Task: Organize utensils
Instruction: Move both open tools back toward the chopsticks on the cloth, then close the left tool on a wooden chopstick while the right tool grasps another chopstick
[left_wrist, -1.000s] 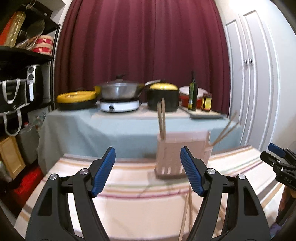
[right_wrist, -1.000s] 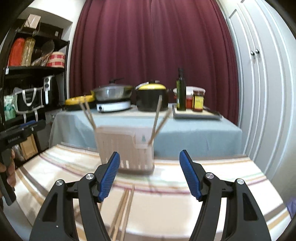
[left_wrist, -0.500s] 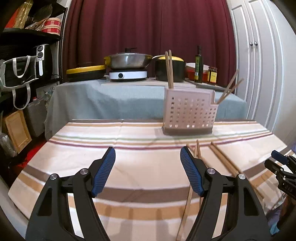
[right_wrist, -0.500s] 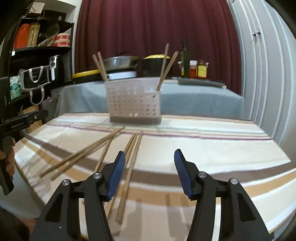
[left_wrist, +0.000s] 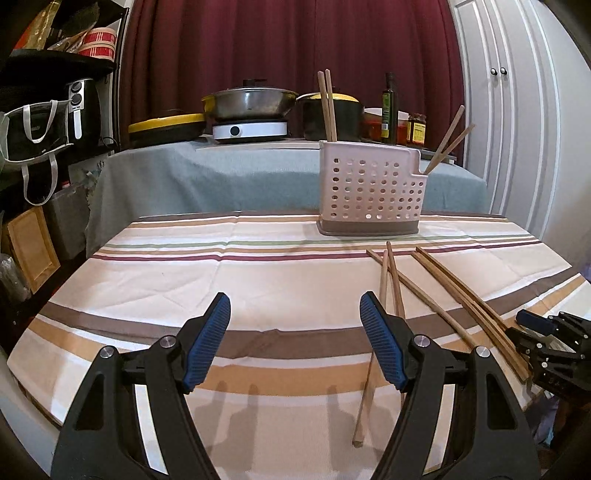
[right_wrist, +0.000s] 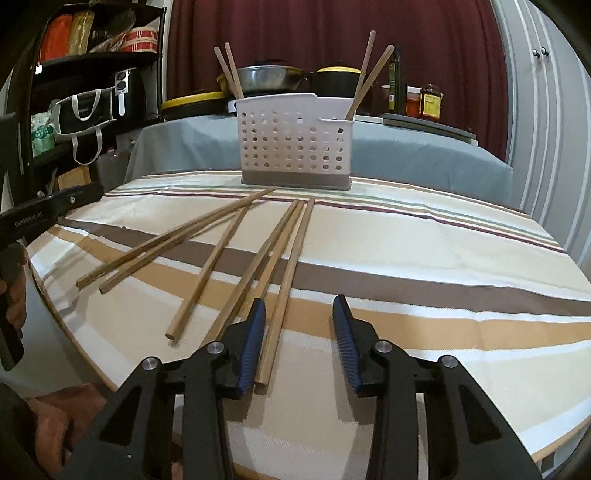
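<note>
A white perforated utensil holder (left_wrist: 371, 192) (right_wrist: 295, 142) stands at the far side of the striped tablecloth (left_wrist: 258, 280) (right_wrist: 424, 251), with two chopsticks upright at each end. Several loose wooden chopsticks (left_wrist: 428, 291) (right_wrist: 236, 251) lie fanned on the cloth in front of it. My left gripper (left_wrist: 295, 339) hovers open over bare cloth, left of the chopsticks. My right gripper (right_wrist: 298, 341) is open and low over the near ends of the chopsticks; one stick's end (right_wrist: 267, 358) lies just inside its left finger. Nothing is held.
Behind the table a grey-covered counter (left_wrist: 221, 166) carries a wok on a hotplate (left_wrist: 249, 110), a black pot (left_wrist: 332, 114) and bottles (left_wrist: 389, 107). Dark shelves with bags (left_wrist: 40, 129) stand left, white cupboard doors (left_wrist: 517, 110) right. A hand (right_wrist: 14, 295) shows at the left edge.
Both grippers have dropped lower and tilted toward the table. The right gripper has narrowed its opening and come down over the near ends of the loose chopsticks.
</note>
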